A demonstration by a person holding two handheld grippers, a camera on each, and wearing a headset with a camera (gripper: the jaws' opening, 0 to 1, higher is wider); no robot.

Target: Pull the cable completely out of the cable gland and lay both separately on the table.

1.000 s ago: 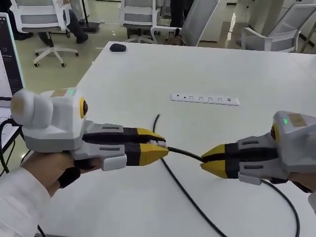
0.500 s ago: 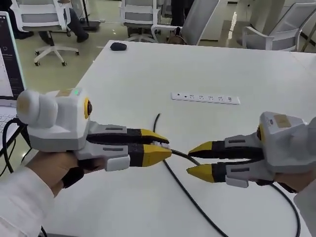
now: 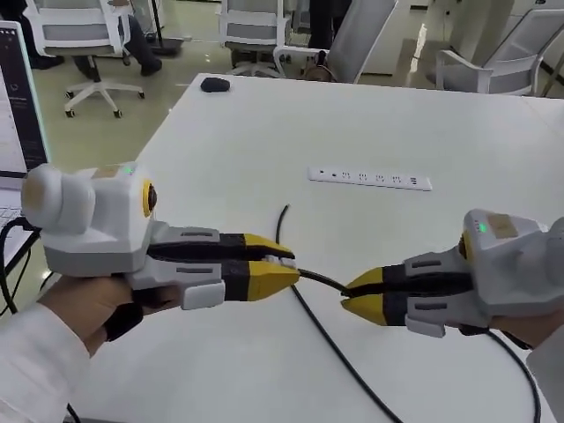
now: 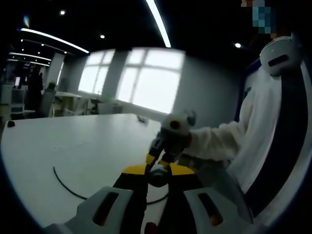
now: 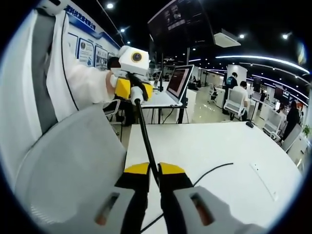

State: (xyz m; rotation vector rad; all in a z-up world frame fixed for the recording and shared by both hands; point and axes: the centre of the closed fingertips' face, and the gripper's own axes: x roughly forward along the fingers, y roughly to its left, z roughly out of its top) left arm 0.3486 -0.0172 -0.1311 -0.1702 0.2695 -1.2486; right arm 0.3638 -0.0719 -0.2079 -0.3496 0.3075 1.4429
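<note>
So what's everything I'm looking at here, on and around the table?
table: one, white, under everything
cable: one, black, spanning between both grippers, more lying on the table
cable gland: one, pale, on the cable, in the left gripper
power strip: one, white, mid-table
mouse: one, black, far corner
office chairs: several, white-grey, beyond the table
laptop: one, open, on a neighbouring desk
left gripper: one, yellow-tipped, shut on the cable gland
right gripper: one, yellow-tipped, shut on the cable
hands: two, white-sleeved, holding the grippers
</note>
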